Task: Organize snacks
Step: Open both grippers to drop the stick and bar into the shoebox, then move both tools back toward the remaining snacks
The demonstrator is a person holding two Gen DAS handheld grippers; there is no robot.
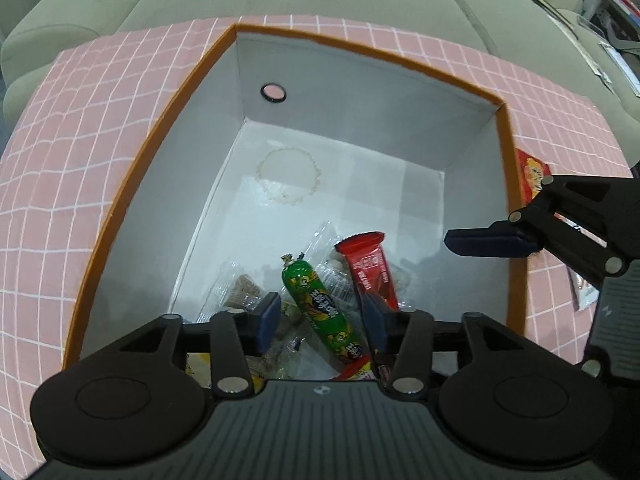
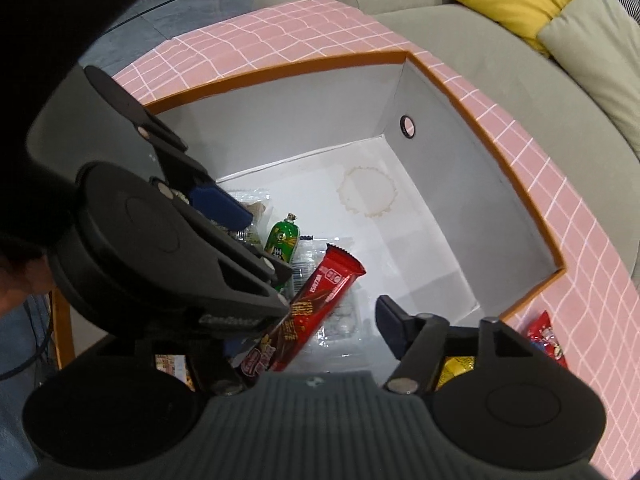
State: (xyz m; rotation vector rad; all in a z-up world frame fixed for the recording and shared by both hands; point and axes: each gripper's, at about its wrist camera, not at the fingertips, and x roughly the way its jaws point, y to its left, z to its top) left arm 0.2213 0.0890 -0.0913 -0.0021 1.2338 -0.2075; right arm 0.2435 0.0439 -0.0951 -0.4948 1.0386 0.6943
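Item: snack box (image 1: pixel 132 184), orange-rimmed, white inside, standing on a pink checked cloth (image 1: pixel 60 128); all places given from the box.

Contents, near corner: green sausage stick (image 1: pixel 320 308), red wafer bar (image 1: pixel 370 268) leaning across clear packets (image 1: pixel 236 284). The far half of the floor was bare but for a ring stain (image 1: pixel 288 176).

Outside the right wall: a red packet (image 2: pixel 546 338) and a yellow one (image 2: pixel 456 368) lay on the cloth, not yet stowed.

Left gripper (image 1: pixel 320 318): above the near corner, jaws parted, nothing between them (the green stick lay below the gap).

Right gripper (image 2: pixel 320 320): over the right wall; one blue finger (image 2: pixel 390 328) showed, the other was hidden behind the left tool, but the jaws looked spread and empty.

Handling note, a judgement: loose packets were best taken flat across the middle, lifted over the wall, and laid on the bare far floor
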